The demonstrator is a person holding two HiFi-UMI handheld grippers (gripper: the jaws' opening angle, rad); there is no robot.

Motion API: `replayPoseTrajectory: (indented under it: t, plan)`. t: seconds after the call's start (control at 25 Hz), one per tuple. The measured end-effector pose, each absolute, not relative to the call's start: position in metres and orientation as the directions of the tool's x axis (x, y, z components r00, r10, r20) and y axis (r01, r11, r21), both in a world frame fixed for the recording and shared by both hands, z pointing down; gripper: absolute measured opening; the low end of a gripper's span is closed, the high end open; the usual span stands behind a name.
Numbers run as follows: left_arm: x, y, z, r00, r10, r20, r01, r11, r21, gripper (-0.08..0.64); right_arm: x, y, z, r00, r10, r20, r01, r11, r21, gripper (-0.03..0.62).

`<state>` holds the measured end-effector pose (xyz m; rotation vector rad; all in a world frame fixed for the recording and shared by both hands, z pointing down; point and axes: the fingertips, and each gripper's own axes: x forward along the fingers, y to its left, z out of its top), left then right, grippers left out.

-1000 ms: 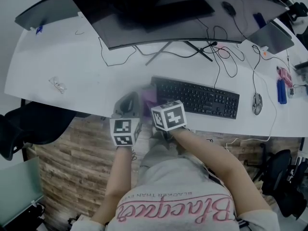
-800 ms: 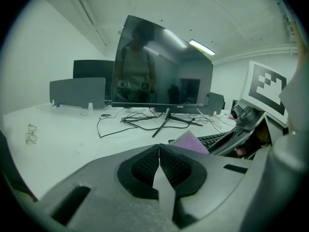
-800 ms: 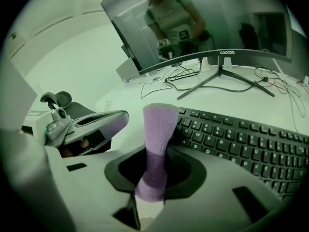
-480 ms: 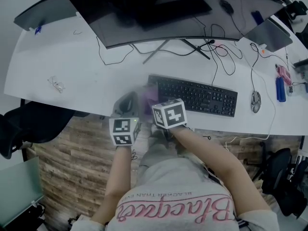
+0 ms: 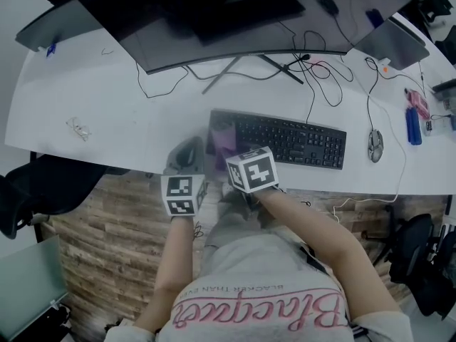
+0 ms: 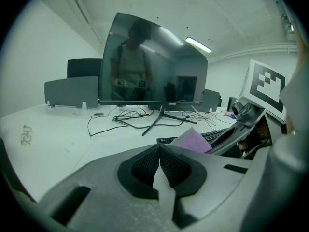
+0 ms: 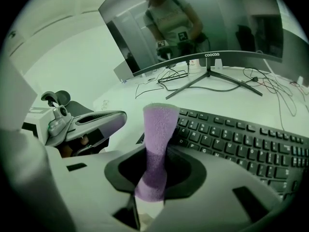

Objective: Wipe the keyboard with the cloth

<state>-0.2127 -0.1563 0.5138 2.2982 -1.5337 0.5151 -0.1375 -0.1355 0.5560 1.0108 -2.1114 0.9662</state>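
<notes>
A black keyboard [image 5: 285,140] lies near the front edge of the white desk [image 5: 107,98]. My right gripper [image 5: 229,148] is shut on a purple cloth [image 5: 224,135], which stands up from the jaws over the keyboard's left end. In the right gripper view the cloth [image 7: 158,139] rises between the jaws of the right gripper [image 7: 153,178], with the keyboard [image 7: 241,144] just beyond. My left gripper [image 5: 189,154] hangs beside it, left of the keyboard. Its jaws [image 6: 158,151] are shut on nothing, and the cloth [image 6: 193,141] shows to its right.
A wide curved monitor [image 5: 214,27] stands behind the keyboard, with loose cables [image 5: 320,77] around its stand. A mouse [image 5: 375,145] lies right of the keyboard and blue items [image 5: 412,130] beyond it. A small clear object [image 5: 78,128] lies at the left. A dark chair [image 5: 43,184] stands by the desk's front left.
The right gripper has carried the purple cloth from just left of the keyboard to over its left end. The left gripper has hardly moved.
</notes>
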Motion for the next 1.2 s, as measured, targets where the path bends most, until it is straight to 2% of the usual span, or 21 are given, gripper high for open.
replayPoseTrajectory:
  t: [1.2]
  plan:
    - [-0.097, -0.158, 0.509, 0.452, -0.754, 0.476, -0.87, -0.49, 0.049, 0.006, -0.015, -0.119, 0.558, -0.485, -0.412, 0.772, -0.863, 0.366, -0.347, 0.086]
